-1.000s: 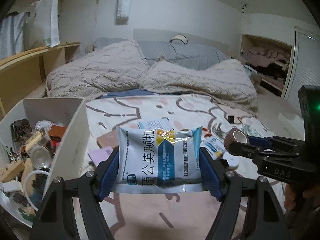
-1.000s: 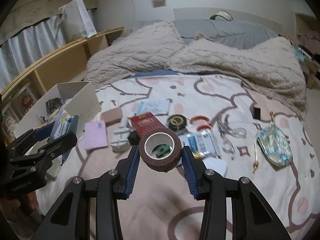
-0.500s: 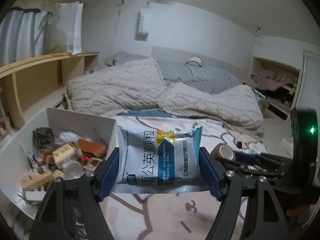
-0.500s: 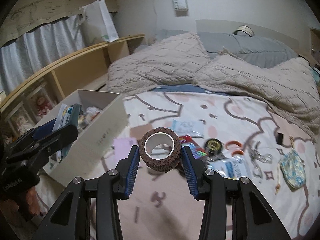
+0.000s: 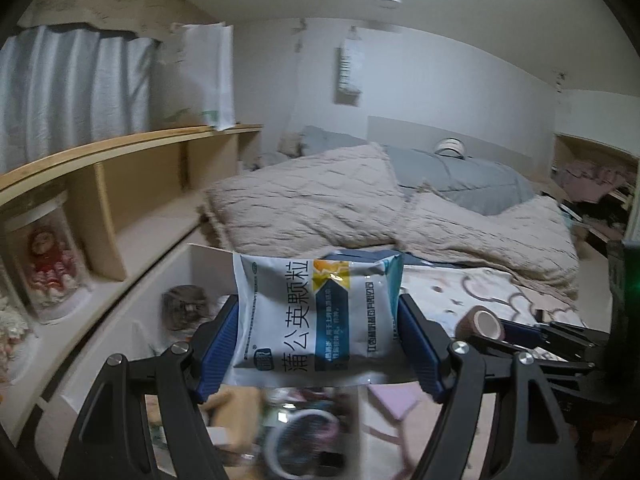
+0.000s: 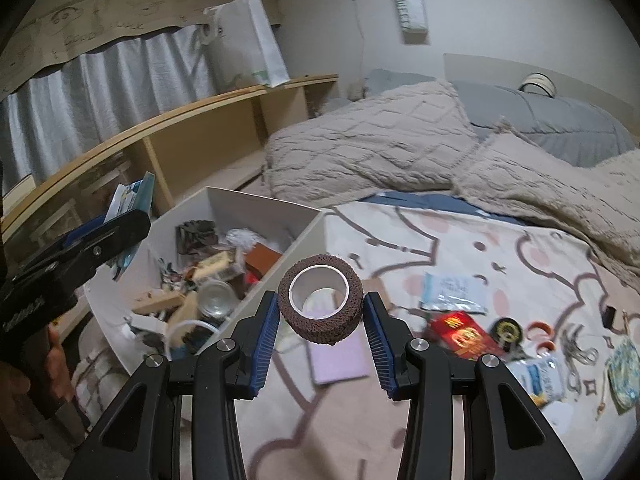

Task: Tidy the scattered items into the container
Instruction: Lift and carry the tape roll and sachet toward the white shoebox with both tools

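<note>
We see a glossy plastic sachet (image 5: 316, 316), a rough, matt brown bandage roll (image 6: 321, 305) with a smooth white core, ribbed blue pads on matt black fingers (image 6: 267, 332), a matt white cardboard box (image 6: 276, 256), a soft printed cloth bedsheet (image 6: 460, 248) and smooth wooden shelves (image 5: 132, 184).

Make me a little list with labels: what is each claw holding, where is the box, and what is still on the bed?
left claw: shut on white-and-blue packet
right claw: shut on brown tape roll
box: white, on the bed's left, already holding clutter
left on bed: red packet, purple pad, scissors, floral pouch
</note>
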Demonstrator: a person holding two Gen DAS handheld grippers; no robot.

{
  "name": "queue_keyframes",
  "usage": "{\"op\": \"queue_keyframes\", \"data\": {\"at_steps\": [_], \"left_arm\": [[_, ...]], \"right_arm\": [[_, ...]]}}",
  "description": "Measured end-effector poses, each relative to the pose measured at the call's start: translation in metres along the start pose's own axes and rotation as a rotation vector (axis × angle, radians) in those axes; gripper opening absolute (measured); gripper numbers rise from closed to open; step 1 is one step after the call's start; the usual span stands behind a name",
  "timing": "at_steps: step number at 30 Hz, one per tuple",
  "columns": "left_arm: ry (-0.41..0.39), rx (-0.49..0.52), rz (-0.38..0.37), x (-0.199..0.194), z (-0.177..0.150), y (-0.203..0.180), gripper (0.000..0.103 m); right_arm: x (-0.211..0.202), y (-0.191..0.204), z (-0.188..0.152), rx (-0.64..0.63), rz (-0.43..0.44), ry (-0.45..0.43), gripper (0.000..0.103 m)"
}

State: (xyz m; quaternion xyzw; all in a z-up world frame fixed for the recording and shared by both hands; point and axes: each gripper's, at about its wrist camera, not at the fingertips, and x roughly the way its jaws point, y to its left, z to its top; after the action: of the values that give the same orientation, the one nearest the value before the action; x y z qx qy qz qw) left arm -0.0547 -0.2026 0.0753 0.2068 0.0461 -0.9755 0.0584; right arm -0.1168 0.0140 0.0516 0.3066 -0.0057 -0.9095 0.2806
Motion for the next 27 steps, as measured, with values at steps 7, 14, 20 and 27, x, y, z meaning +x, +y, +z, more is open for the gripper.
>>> {"op": "queue_keyframes", "data": {"at_steps": [7,14,20,27], "left_arm": [[0.044,-0.078,0.062,0.014,0.004,0.052,0.076],[0.131,-0.158,0.066,0.041,-0.003,0.081,0.076],[0.197,-0.204,0.077,0.063,-0.010,0.097,0.076],[0.274,-0.238,0.072,0.082,-0.013,0.108,0.076]], "right_arm": [[0.024,0.032,0.014,-0.025,0.056,0.019,0.044],[0.061,0.064,0.025,-0.082,0.057,0.066,0.044],[0.088,0.077,0.023,-0.129,0.052,0.114,0.044],[0.118,0.080,0.016,-0.143,0.042,0.180,0.044]]}}
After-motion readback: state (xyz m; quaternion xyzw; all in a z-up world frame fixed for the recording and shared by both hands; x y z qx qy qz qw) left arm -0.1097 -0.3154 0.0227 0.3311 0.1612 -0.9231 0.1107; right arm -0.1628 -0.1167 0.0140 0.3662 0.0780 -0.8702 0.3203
